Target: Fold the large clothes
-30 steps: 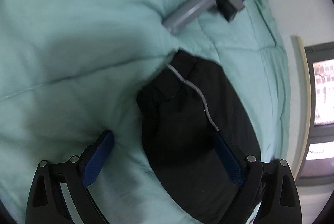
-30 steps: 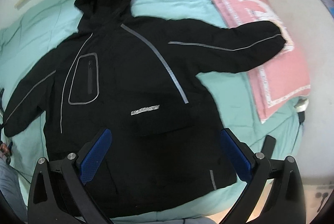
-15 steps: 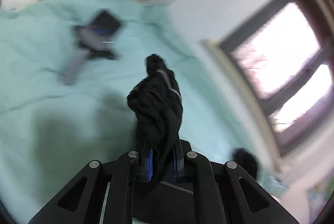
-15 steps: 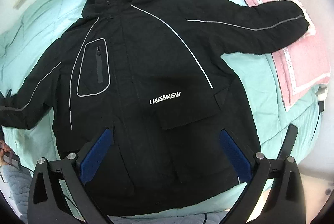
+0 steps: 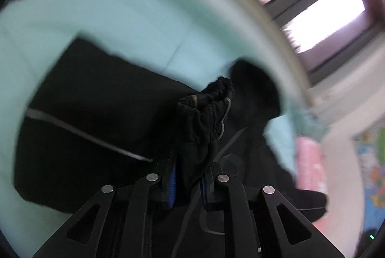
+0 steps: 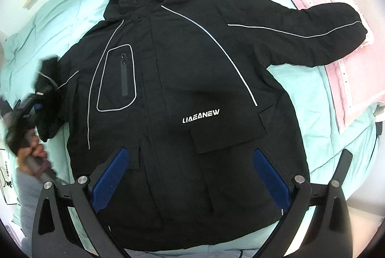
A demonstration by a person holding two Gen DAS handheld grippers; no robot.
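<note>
The black jacket [image 6: 192, 94] lay spread face-up on the bed [image 6: 300, 80]. The left gripper [image 5: 189, 182] was clamped on its sleeve cuff [image 5: 207, 113]; the right gripper [image 6: 192, 176] hovered above the hem, jaws apart.

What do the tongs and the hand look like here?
Both tongs, left and right, share one build: black skeleton linkage arms with triangular cut-outs, silver round pivot pins, and two flat fingers faced with textured blue pads. In the right view, the left one has a grey tubular handle held by a bare hand, with a grey sleeve below.
</note>
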